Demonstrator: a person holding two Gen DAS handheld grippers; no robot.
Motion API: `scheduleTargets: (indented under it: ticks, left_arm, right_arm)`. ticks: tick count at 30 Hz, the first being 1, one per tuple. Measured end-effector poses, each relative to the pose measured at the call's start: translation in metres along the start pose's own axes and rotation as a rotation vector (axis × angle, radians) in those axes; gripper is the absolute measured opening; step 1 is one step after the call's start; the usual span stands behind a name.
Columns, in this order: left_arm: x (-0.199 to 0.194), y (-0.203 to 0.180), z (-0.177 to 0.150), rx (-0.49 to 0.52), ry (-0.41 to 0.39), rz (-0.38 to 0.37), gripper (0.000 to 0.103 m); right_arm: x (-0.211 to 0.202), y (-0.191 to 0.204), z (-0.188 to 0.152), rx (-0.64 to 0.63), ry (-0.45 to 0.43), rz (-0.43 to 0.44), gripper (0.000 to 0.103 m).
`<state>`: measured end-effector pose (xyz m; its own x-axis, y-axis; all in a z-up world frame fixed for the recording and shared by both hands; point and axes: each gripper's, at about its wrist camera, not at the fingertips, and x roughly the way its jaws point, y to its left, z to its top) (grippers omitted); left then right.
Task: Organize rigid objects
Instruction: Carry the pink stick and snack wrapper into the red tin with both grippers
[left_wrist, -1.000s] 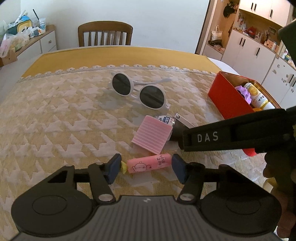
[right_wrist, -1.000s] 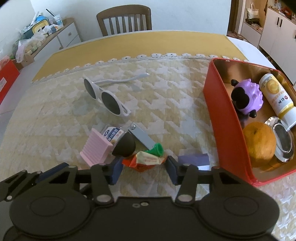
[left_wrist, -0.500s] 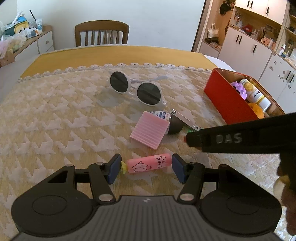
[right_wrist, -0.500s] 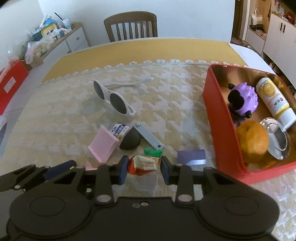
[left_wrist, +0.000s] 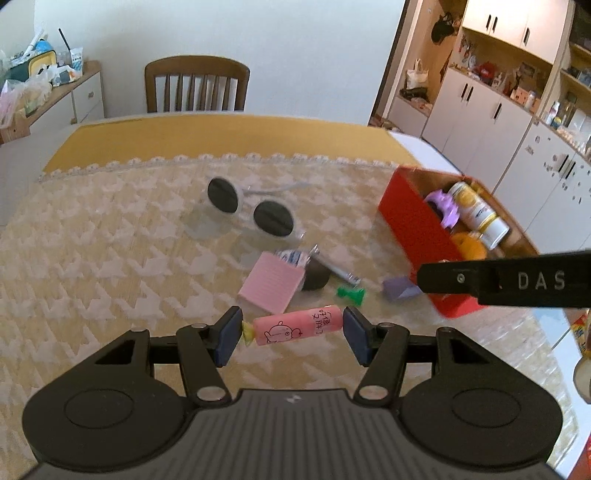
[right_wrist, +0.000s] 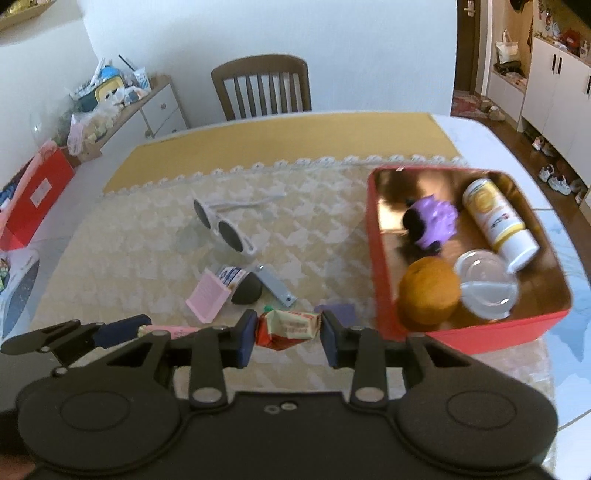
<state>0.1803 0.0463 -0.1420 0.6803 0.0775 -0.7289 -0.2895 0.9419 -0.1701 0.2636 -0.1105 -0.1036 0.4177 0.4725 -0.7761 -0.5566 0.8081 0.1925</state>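
My left gripper is shut on a pink candy tube and holds it above the tablecloth. My right gripper is shut on a red and cream snack packet, lifted above the table. A red tin box at the right holds a purple toy, a yellow bottle, an orange and a round silver lid. White sunglasses, a pink pad, a dark dome, a metal clip, a green piece and a purple block lie on the cloth.
A wooden chair stands behind the table's far edge. A sideboard with clutter is at the far left, and white cabinets at the right. A red box sits left of the table.
My right gripper closed on the snack packet and lifted it up and back. My left gripper rose with the candy tube; both views now sit higher above the table.
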Motion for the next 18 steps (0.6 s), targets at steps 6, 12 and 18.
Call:
scheduleTargets:
  ticks: [6, 12, 18]
  left_arm:
    - [-0.015, -0.019, 0.022, -0.017, -0.039, -0.023, 0.059]
    - [-0.022, -0.047, 0.046, -0.005, -0.085, -0.046, 0.059]
    - [-0.021, -0.079, 0.070, 0.022, -0.131, -0.046, 0.059]
  right_arm:
    - [-0.025, -0.024, 0.005, -0.012, -0.050, 0.011, 0.036]
    - [-0.042, -0.060, 0.009, 0.004, -0.075, 0.010, 0.036]
    - [-0.052, -0.104, 0.011, 0.010, -0.093, -0.013, 0.036]
